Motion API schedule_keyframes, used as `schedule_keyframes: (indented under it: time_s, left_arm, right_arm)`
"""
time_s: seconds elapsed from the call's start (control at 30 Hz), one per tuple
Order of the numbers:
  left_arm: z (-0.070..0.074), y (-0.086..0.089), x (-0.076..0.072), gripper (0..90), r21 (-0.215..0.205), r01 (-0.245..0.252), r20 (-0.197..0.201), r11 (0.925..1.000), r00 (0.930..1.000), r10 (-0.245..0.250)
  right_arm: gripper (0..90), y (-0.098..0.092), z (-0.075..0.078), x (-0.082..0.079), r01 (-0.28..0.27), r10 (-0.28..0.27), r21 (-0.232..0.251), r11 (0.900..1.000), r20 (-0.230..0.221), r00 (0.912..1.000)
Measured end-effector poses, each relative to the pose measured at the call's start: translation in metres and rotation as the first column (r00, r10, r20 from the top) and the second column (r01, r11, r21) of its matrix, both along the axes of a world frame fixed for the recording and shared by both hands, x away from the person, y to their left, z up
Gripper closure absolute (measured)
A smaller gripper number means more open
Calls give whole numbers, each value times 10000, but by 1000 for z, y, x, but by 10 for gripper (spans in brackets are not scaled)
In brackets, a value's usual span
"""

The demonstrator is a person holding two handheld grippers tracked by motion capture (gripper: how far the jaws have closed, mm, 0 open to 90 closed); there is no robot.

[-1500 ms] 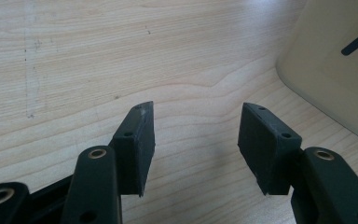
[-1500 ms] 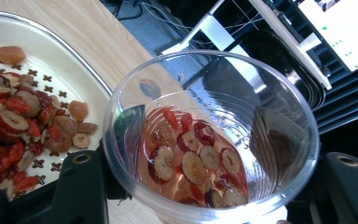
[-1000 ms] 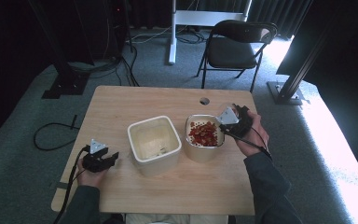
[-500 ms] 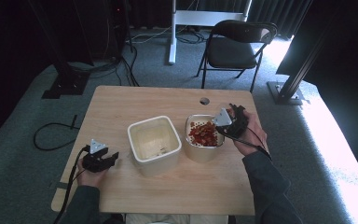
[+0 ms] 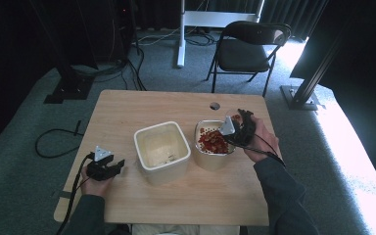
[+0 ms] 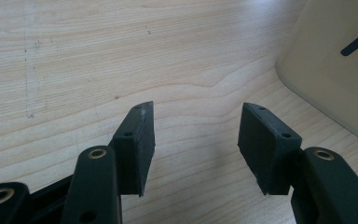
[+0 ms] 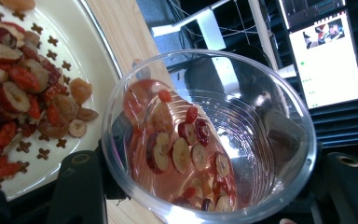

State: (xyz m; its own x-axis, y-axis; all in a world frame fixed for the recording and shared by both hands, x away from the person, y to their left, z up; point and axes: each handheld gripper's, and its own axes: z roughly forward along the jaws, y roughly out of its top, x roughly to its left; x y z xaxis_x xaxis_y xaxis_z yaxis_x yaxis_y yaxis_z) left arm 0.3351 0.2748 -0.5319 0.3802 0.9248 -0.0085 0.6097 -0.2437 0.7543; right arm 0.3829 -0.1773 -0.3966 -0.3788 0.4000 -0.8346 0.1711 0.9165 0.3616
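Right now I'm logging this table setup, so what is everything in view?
Light wooden table: one, centre.
Empty cream square tub: one, mid-table.
Cream square bowl of red dried fruit: one, right of the tub.
Clear plastic cup with fruit slices: one, tilted beside that bowl, held.
Black folding chair: one, behind the table.
Left gripper: black, fingers apart, near the table's left edge.
Right gripper: black, clamped on the cup.

Light wooden table (image 5: 127, 110), empty cream square tub (image 5: 162, 152) beside bowl of dried fruit (image 5: 212, 145)
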Motion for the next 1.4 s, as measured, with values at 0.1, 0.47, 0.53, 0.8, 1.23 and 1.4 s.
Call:
schedule_keyframes:
  time_s: [0.1, 0.47, 0.53, 0.8, 1.23, 1.4]
  left_arm:
    - [0, 0, 0, 467, -3, 1, -4, 10000, 10000, -1]
    - [0, 0, 0, 467, -34, -21, 4, 10000, 10000, 21]
    - [0, 0, 0, 467, -35, -19, 2, 10000, 10000, 19]
    - [0, 0, 0, 467, -25, -17, 4, 10000, 10000, 17]
    - [0, 0, 0, 467, -19, -19, -1, 10000, 10000, 19]
    - [0, 0, 0, 467, -19, -18, 2, 10000, 10000, 18]
  right_arm:
    - [358, 3, -2, 0, -79, 82, -544, 9985, 53, 10000]
    - [357, 16, -11, -2, -226, 335, -2676, 9633, 363, 9988]
    - [357, 18, -12, -3, -235, 382, -2994, 9538, 433, 9983]
    - [357, 24, -13, -6, -183, 580, -4026, 9152, 867, 9945]
    - [359, 30, -24, -7, 46, 973, -5743, 8186, 1465, 9844]
    - [360, 30, -25, -8, 175, 1064, -6077, 7940, 1673, 9802]
